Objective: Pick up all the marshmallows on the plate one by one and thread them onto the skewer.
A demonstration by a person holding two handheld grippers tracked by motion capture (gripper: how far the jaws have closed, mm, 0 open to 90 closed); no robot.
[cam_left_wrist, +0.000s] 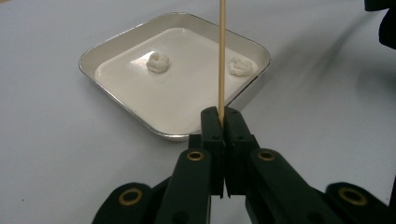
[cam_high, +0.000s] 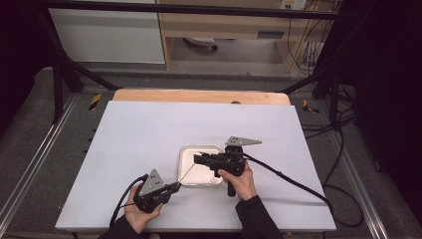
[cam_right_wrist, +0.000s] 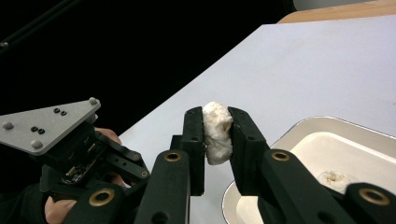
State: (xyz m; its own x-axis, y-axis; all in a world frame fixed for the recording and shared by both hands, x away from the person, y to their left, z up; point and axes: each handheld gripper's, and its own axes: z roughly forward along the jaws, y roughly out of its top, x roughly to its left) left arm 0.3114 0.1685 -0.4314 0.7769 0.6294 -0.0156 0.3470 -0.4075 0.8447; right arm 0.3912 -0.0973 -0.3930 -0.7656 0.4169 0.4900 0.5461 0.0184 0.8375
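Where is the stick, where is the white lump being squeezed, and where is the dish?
stick [cam_left_wrist: 222, 56], left gripper view, on the middle of its bare shaft.
white lump [cam_right_wrist: 217, 133], right gripper view, on its middle between the jaws.
dish [cam_left_wrist: 116, 39], left gripper view, on its shiny far-left rim.

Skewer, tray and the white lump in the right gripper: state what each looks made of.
Skewer: pale, matte, thin and straight, probably bamboo or wood.
Tray: bright reflective rim suggests polished metal; the cream inside may be a coating.
White lump: soft, uneven, matte surface, like dough or marshmallow; cannot tell which.
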